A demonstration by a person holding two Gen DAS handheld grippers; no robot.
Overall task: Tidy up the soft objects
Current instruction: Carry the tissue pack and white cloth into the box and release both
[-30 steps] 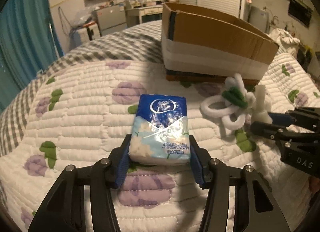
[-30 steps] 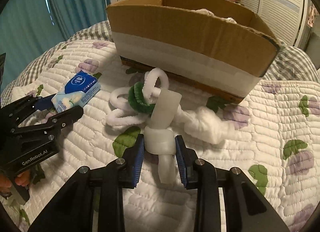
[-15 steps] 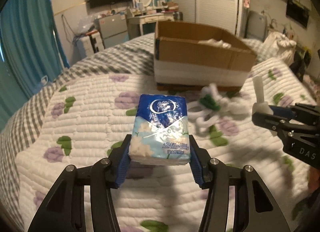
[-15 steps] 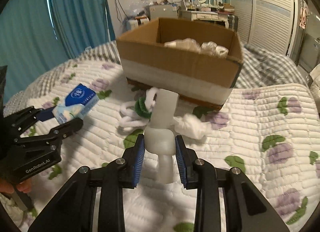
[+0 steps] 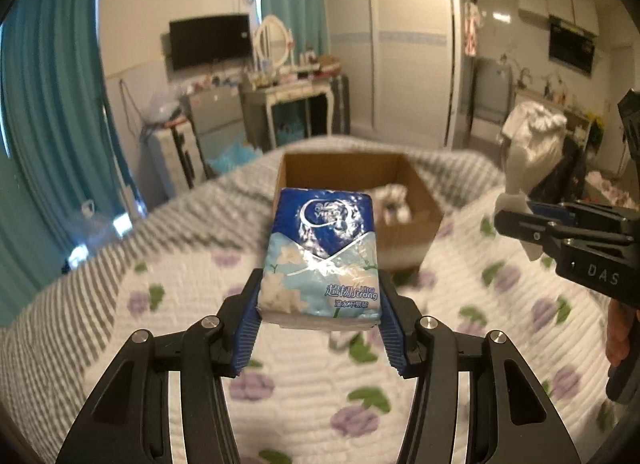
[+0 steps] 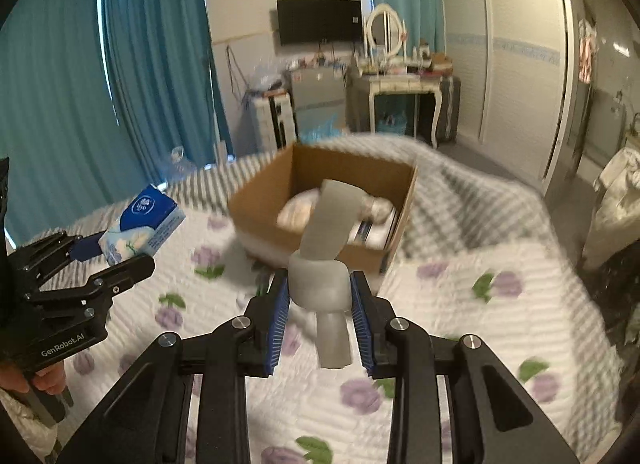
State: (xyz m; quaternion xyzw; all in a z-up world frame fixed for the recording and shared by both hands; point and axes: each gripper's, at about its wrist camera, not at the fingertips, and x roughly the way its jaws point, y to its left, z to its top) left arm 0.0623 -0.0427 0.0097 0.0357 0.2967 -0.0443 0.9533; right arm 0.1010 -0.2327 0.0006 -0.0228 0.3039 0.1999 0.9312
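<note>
My left gripper (image 5: 320,306) is shut on a blue and white tissue pack (image 5: 322,252) and holds it in the air above the quilt, short of the open cardboard box (image 5: 416,191). My right gripper (image 6: 320,304) is shut on a knotted white foam strip (image 6: 326,260), also lifted, with the box (image 6: 260,195) ahead of it. The tissue pack (image 6: 142,225) shows at the left of the right wrist view. The foam strip (image 5: 516,179) shows at the right of the left wrist view. White soft items (image 6: 298,209) lie in the box.
A quilted bedspread with purple flowers (image 5: 304,384) lies below both grippers. A grey checked blanket (image 6: 460,191) lies around the box. Teal curtains (image 6: 152,75), a dresser (image 6: 400,83) and wardrobe doors (image 6: 520,55) stand beyond the bed.
Both grippers have risen well above the quilt with their objects, so the box now appears lower and farther. The pipe-cleaner flower has dropped out of view.
</note>
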